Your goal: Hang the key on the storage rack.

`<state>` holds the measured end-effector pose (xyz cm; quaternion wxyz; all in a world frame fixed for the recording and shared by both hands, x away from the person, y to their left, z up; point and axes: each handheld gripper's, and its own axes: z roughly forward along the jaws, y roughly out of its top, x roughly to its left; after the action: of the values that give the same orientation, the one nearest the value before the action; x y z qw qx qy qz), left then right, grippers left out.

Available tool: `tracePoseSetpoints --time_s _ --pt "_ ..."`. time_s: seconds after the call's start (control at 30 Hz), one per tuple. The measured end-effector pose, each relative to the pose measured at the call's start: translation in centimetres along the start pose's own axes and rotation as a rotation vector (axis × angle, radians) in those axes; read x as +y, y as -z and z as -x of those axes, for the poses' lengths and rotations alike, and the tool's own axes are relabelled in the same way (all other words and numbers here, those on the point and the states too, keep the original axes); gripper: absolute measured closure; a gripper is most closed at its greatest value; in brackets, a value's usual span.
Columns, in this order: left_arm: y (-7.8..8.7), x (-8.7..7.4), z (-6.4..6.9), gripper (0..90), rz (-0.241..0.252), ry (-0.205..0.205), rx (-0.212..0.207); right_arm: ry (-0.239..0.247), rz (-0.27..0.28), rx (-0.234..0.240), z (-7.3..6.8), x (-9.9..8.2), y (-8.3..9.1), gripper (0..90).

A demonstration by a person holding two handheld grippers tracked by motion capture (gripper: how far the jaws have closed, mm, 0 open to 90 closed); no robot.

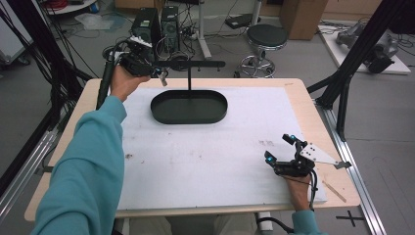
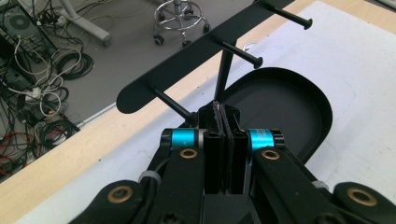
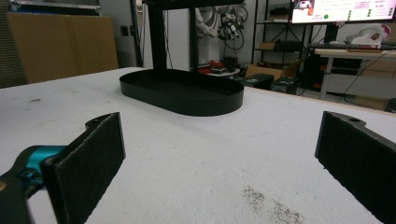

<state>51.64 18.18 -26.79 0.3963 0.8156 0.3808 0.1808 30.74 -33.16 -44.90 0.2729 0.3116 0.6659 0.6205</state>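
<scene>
Room: workshop floor w/ a stool [image 1: 266,39] and computer towers [image 1: 156,24] beyond the far edge of the table [image 1: 303,98]. A white board [image 1: 205,161] covers most of the tabletop.

Item 1, rack: black oval tray [image 1: 189,108] at approx. 12 o'clock on the board, empty. An upright post [image 1: 189,78] rises from its far rim and carries a level bar [image 1: 195,64] w/ three pegs. In the left gripper view the pegs read near [image 2: 172,102], middle [image 2: 238,50] and far [image 2: 289,16]. Nothing hangs on any of them.

Item 2, left gripper [image 1: 161,76]: at approx. 11 o'clock, raised at bar height, tips at the end of the near peg. Jaws pressed together, no gap [image 2: 224,109]. Whether sth. thin is pinched between the pads can't be told.

Item 3, right gripper [image 1: 278,148]: at approx. 4 o'clock, low over the board, well apart from the rack. Jaws wide, nothing between them [image 3: 219,149]. It looks toward the tray.

Step in hand (judgement): work at the near peg, prob. hanging a small thing on it or lifting one off. Left side does the job; right side idle.

Next move calls for (judgement): fine alignment of the tips w/ the peg's end, a steady wrist, and no push on the bar, since the rack is tall on a thin post and could rock.
</scene>
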Motion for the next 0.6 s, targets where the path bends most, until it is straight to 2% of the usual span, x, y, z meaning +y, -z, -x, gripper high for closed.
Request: tracePoseSetpoints --time_s 0.33,0.6 --pt "-0.31 -0.16 -0.34 88.3 -0.019 -0.005 0.008 -0.006 0.000 -0.001 -0.02 0.00 0.00 0.7" --pt "-0.42 -0.27 -0.72 88.2 -0.015 0.003 0.010 -0.009 0.001 0.001 -0.02 0.00 0.00 0.7"
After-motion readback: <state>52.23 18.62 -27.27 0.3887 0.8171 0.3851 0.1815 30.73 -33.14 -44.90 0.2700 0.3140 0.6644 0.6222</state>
